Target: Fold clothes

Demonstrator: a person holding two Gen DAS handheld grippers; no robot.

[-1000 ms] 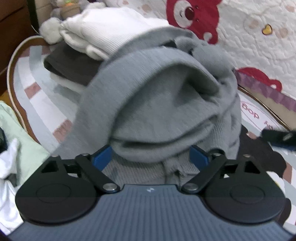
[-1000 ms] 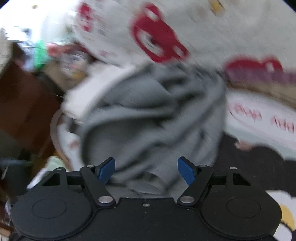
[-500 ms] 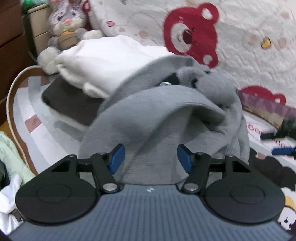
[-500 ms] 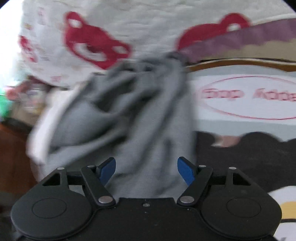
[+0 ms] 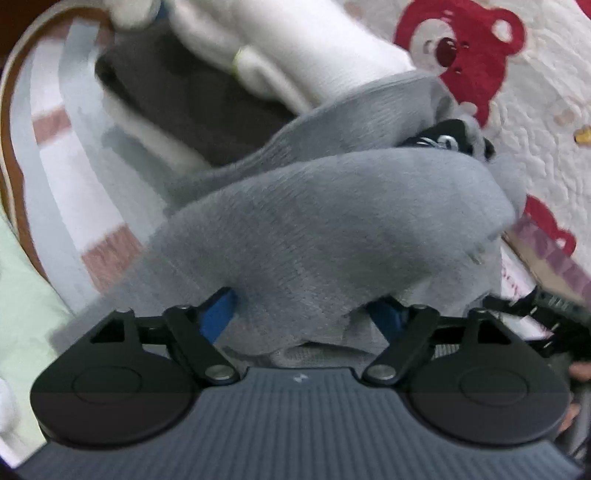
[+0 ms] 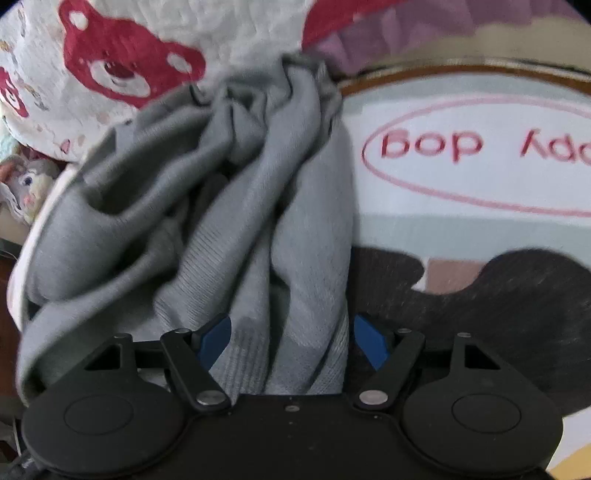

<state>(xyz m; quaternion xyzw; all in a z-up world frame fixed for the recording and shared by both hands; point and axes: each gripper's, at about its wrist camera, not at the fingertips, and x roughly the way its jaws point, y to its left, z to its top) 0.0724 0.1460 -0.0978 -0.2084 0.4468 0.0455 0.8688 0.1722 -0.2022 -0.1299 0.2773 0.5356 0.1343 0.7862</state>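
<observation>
Two large surfaces frame everything: a white quilt (image 6: 236, 33) printed with red bears, and in front of it a rug (image 6: 424, 229) with a pale oval, pink lettering cut off at the right edge, and dark patches. The landmark is the grey knit sweater (image 6: 229, 206), a soft ribbed garment bunched into deep folds on the rug, its far end against the quilt.

Left of the sweater, in the left wrist view, lies a stack of folded clothes (image 5: 207, 92): a white piece on top, a dark grey one under it, another white layer below. The stack is blurred and its top is cut off by the frame. Further left of the sweater a pale green cloth (image 5: 22, 295) shows only in part. A small plush rabbit (image 6: 26, 184) peeks out left of the sweater in the right wrist view, half hidden.

The left hand-held gripper (image 5: 306, 314) has its blue fingers spread wide, and a thick fold of the sweater (image 5: 332, 229) drapes between and over them, hiding the right finger almost wholly; no clamping shows. The right hand-held gripper (image 6: 291, 341) also stands wide open, its blue fingers either side of the sweater's near hem, the left one touching cloth, the right one just beside it. A dark object at the sweater's far end, seen from the left wrist, is too blurred to make out.
</observation>
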